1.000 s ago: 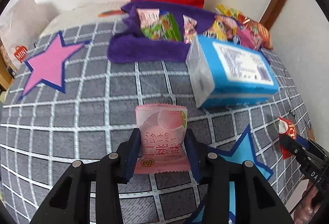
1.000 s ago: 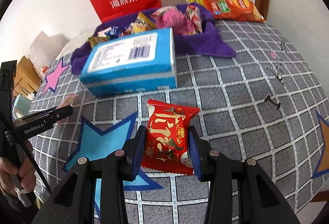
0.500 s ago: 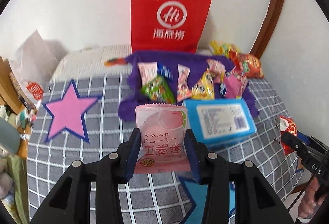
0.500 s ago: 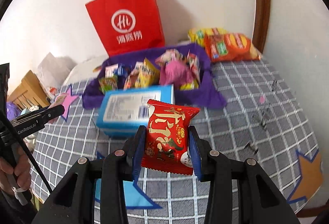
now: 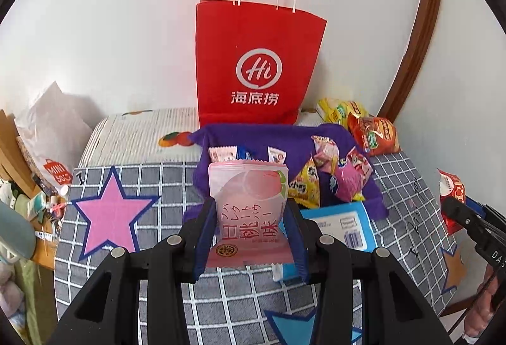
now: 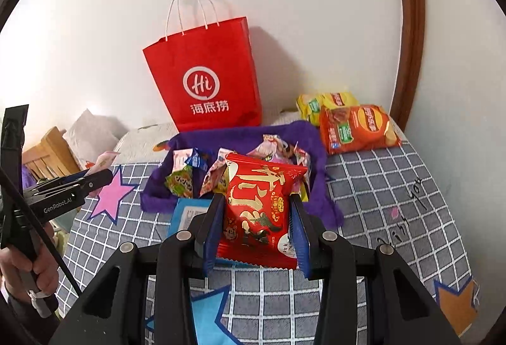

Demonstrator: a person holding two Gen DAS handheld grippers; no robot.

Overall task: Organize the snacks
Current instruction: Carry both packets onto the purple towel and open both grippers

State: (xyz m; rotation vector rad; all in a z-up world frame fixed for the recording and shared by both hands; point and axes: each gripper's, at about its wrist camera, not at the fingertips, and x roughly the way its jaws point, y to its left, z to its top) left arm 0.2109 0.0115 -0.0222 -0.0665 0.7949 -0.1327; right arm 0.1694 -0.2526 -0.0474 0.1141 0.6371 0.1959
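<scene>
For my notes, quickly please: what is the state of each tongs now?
Left tongs: closed on the pink peach snack packet.
Right tongs: closed on the red snack packet.

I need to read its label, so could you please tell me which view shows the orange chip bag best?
The right wrist view: the orange chip bag lies whole and unobstructed beside the purple cloth, its front facing the camera. In the left wrist view the same bag sits farther toward the edge, smaller and more distorted, with its print harder to read.
</scene>
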